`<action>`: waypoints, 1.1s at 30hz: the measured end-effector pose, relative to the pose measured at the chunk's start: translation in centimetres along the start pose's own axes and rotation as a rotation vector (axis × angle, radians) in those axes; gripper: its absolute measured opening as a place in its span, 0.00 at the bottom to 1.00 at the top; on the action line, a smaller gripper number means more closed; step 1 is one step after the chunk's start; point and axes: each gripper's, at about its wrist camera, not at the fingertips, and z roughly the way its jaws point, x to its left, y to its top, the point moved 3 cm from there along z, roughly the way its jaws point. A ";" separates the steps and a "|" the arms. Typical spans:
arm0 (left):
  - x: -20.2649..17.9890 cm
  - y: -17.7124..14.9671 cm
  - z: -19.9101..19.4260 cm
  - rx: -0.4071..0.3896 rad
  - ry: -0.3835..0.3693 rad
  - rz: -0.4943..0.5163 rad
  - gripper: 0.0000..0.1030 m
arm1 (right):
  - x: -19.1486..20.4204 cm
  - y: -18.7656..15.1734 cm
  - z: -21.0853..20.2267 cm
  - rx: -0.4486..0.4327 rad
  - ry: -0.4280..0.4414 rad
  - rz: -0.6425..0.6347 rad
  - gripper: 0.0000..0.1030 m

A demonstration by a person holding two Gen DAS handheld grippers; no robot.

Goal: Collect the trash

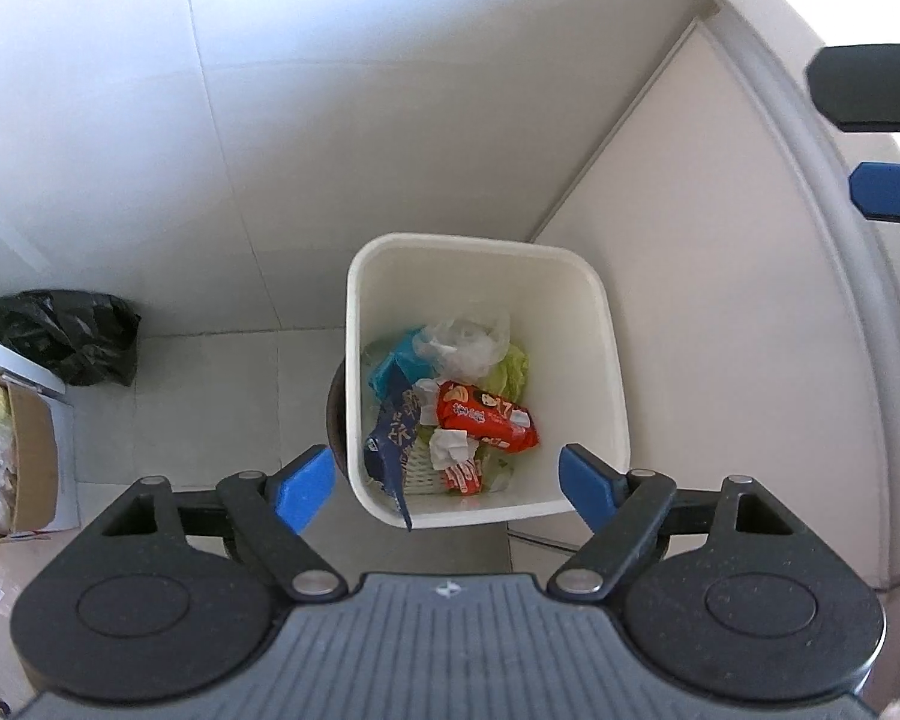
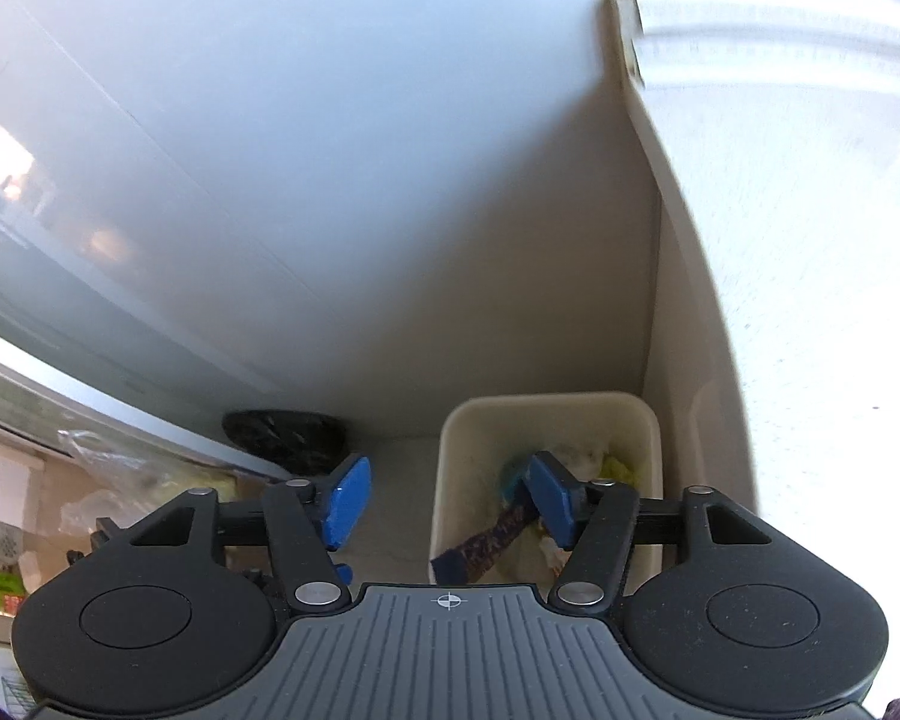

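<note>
A white square bin [image 1: 606,360] stands on the floor in a corner. It holds a red snack wrapper [image 1: 486,417], a clear plastic bag [image 1: 465,342], a teal packet [image 1: 393,366], crumpled tissue [image 1: 450,447] and green leaves [image 1: 513,372]. A dark blue wrapper [image 1: 393,450] hangs over the bin's near rim. My left gripper [image 1: 444,468] hovers above that near rim, open, nothing between its blue pads. My right gripper [image 2: 447,480] is open and empty too, above the bin [image 2: 546,414] and a little to its left; its blue pad [image 1: 888,189] shows at the right edge of the left wrist view.
A black plastic bag [image 1: 69,336] lies on the floor by the wall, left of the bin. A cardboard box [image 1: 30,456] of plastic stands further left. A pale cabinet side [image 1: 690,300] rises right of the bin, under a white top [image 2: 810,180].
</note>
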 end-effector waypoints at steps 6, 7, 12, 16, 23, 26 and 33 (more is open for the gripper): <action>-0.3 0.5 -2.7 -0.047 -0.026 0.024 0.84 | -0.8 -0.4 -3.3 -0.084 -0.013 -0.017 0.66; -0.5 0.5 -3.1 -0.054 -0.031 0.030 0.84 | -1.1 -0.4 -3.8 -0.099 -0.023 -0.018 0.67; -2.0 1.1 -5.1 -0.086 -0.050 0.067 0.88 | -3.2 -0.9 -6.5 -0.166 -0.077 -0.019 0.73; -4.1 2.0 -6.5 -0.119 -0.063 0.118 0.91 | -5.7 -1.9 -8.6 -0.216 -0.121 -0.008 0.77; -8.8 3.8 -8.7 -0.186 -0.099 0.225 0.95 | -11.9 -3.7 -12.0 -0.283 -0.235 0.023 0.82; -11.0 4.8 -9.1 -0.204 -0.112 0.266 0.95 | -14.8 -3.9 -13.4 -0.294 -0.288 0.015 0.83; -16.1 7.6 -8.8 -0.231 -0.129 0.341 0.95 | -22.2 -2.8 -16.2 -0.304 -0.402 -0.036 0.87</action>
